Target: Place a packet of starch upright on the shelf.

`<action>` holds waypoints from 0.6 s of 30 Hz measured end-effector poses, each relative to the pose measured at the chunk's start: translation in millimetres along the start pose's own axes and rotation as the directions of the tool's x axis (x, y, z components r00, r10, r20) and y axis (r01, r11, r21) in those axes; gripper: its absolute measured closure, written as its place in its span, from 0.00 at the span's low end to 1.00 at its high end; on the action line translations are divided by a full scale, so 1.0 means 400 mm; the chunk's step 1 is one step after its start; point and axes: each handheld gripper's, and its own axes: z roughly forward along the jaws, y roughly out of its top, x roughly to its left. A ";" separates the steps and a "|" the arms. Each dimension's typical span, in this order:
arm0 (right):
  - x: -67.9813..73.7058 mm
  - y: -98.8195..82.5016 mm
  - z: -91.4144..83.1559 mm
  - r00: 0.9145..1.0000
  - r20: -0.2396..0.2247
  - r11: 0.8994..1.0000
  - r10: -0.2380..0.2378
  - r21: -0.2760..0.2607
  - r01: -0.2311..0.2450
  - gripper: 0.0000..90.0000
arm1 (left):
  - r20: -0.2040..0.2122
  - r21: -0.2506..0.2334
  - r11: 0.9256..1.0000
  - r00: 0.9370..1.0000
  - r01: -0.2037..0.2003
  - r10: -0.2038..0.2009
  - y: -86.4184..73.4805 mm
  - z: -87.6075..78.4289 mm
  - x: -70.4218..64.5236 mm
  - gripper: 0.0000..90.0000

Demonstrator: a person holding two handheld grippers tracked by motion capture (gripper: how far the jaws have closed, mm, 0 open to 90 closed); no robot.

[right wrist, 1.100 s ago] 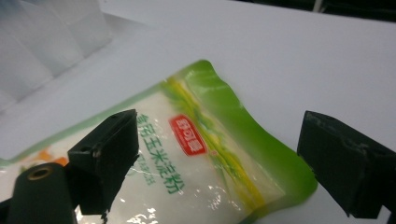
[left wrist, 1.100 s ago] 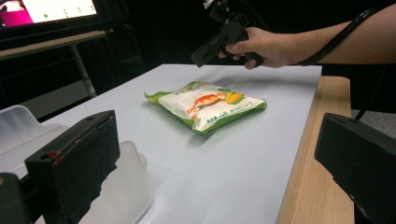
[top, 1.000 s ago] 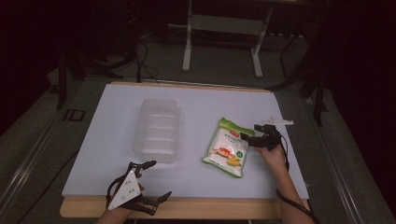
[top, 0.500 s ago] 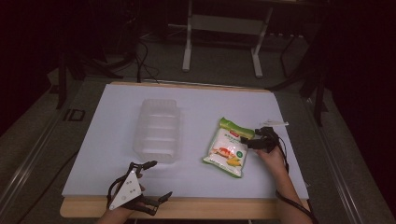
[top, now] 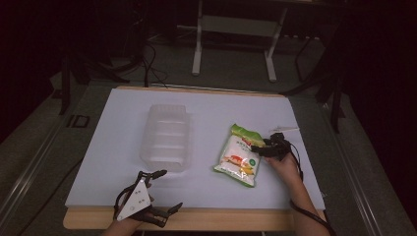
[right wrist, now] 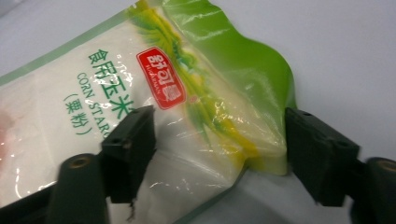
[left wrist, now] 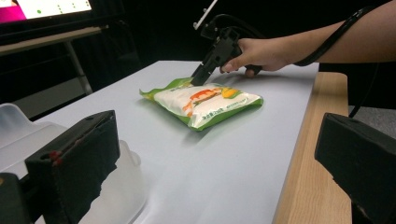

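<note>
The bag (top: 238,156) of corn starch lies flat on the white desk (top: 206,113), right of the middle, its green top end pointing away from the person. A clear plastic tray (top: 166,136) sits upside down well to its left, apart from it.

The right gripper (top: 262,147) is at the bag's upper right corner. In the right gripper view its two fingers (right wrist: 130,151) straddle that green corner: one lies over the white printed face, the other stands just off the bag's edge. They have just been closing, with the bag between them, yet a gap remains at the outer finger, so they are still spread and not pinching. In the left gripper view the right gripper (left wrist: 198,77) slants down onto the bag's far end (left wrist: 205,100).

The left gripper (top: 160,189) rests at the near edge of the desk, near the tray, its fingers (left wrist: 77,161) spread wide with nothing between them.
</note>
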 end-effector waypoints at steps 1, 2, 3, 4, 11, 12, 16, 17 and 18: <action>0.003 -0.001 -0.001 1.000 0.013 1.000 0.003 0.000 -0.003 0.42 | 0.001 0.000 1.000 1.000 0.000 0.000 0.000 0.000 -0.001 0.00; 0.006 -0.001 -0.003 0.999 0.033 1.000 -0.003 0.000 0.003 0.49 | 0.001 -0.001 1.000 1.000 0.000 0.000 0.000 0.000 -0.002 0.00; 0.008 -0.002 -0.005 0.998 0.052 1.000 -0.018 0.003 0.018 0.59 | 0.001 0.000 1.000 1.000 -0.002 0.002 0.000 0.000 -0.002 0.00; 0.011 -0.003 -0.006 0.997 0.075 0.999 -0.032 0.006 0.031 0.67 | 0.002 0.001 1.000 1.000 -0.002 0.002 0.000 0.000 -0.002 0.00; 0.020 -0.001 -0.007 0.996 0.079 0.999 -0.052 0.018 0.050 0.88 | 0.003 0.004 1.000 1.000 -0.004 0.004 0.000 0.002 -0.002 0.00; 0.020 0.000 -0.008 0.996 0.076 0.999 -0.049 0.018 0.048 0.91 | 0.003 0.006 1.000 1.000 -0.004 0.004 0.000 0.002 -0.002 0.00; 0.027 0.009 -0.013 0.994 0.087 0.998 -0.061 0.026 0.059 0.93 | -0.002 0.005 1.000 1.000 -0.002 0.002 -0.001 0.001 0.000 0.00; 0.028 0.011 -0.015 0.995 0.086 0.998 -0.058 0.023 0.056 0.93 | -0.007 0.004 1.000 1.000 -0.002 0.002 -0.001 0.001 0.000 0.00; 0.029 0.013 -0.018 0.994 0.087 0.998 -0.060 0.023 0.058 0.93 | -0.010 0.005 1.000 1.000 -0.004 0.004 -0.001 0.000 0.001 0.00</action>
